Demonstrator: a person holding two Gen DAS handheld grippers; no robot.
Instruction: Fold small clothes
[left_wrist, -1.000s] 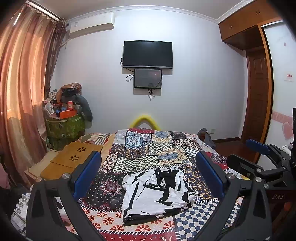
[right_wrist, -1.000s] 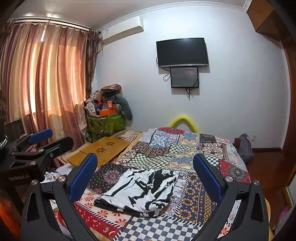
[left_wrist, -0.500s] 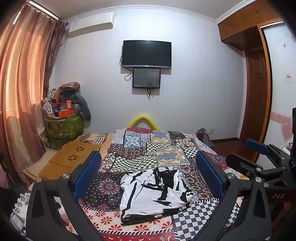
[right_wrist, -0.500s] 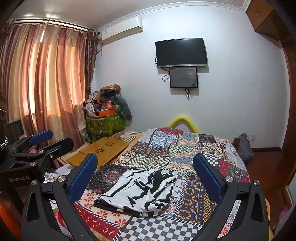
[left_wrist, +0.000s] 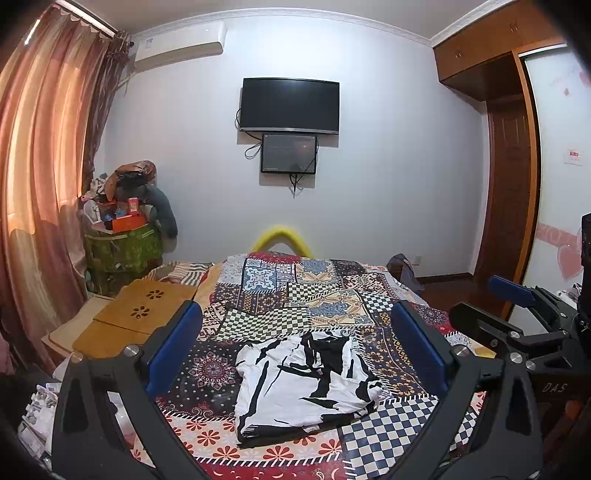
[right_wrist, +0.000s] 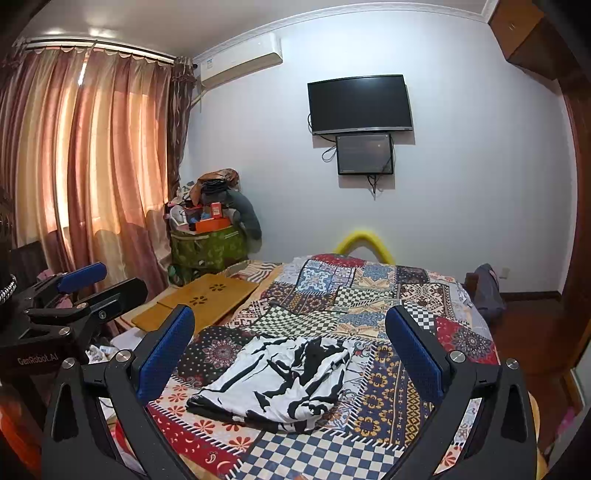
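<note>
Nothing has moved much since before: the left gripper (left_wrist: 295, 350) and right gripper (right_wrist: 290, 350) hang wide open, empty, above the bed's (left_wrist: 388, 435) near edge, where the black-and-white garment (left_wrist: 303, 384) lies crumpled, its shape unclear.

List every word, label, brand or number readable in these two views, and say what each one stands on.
"GenRobot.AI": on the black body of the left claw, seen in the right wrist view.
"DAS": on the black body of the right claw, seen in the left wrist view.
Sticker on the air conditioner: too small to read.
Red-and-white notice on the wardrobe door: blurred, unreadable.
Boxes on the green basket: print unreadable.
</note>
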